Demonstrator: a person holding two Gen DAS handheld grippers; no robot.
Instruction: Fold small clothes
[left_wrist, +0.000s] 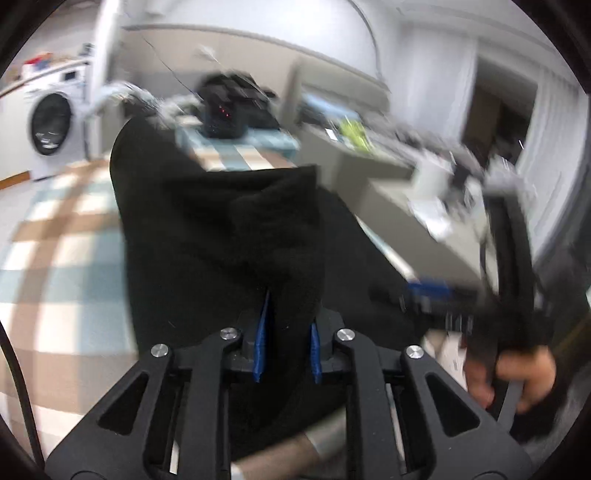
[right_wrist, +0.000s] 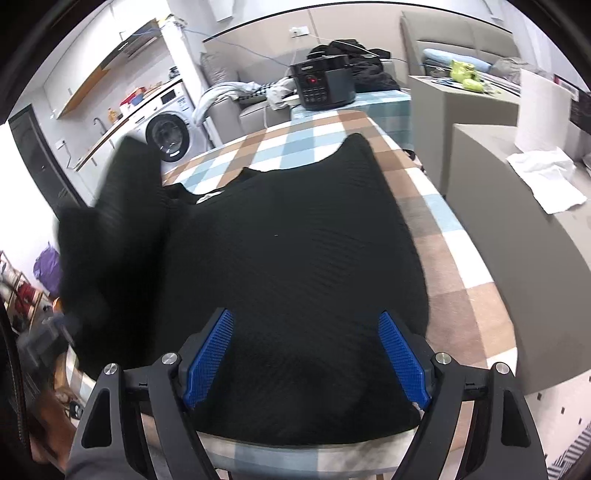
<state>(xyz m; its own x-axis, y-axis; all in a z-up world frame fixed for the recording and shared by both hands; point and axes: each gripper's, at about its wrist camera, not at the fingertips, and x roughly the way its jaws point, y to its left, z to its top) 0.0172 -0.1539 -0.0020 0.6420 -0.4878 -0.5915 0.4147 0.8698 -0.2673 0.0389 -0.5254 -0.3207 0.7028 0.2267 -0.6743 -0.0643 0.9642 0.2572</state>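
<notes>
Black garment (left_wrist: 221, 236), seemingly in left gripper (left_wrist: 286, 321)

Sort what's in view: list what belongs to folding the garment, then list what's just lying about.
Part of the job:
- black garment, spread on the checked tablecloth
- left gripper, fingers shut on a lifted part of the garment
- right gripper, fingers open over the near hem

Just lying about:
- pressure cooker
- washing machine
- paper towel roll
- crumpled tissue

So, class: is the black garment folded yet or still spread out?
Partly folded. Most of the garment lies flat on the checked table, while the left claw, shut on one side, lifts it over.
</notes>
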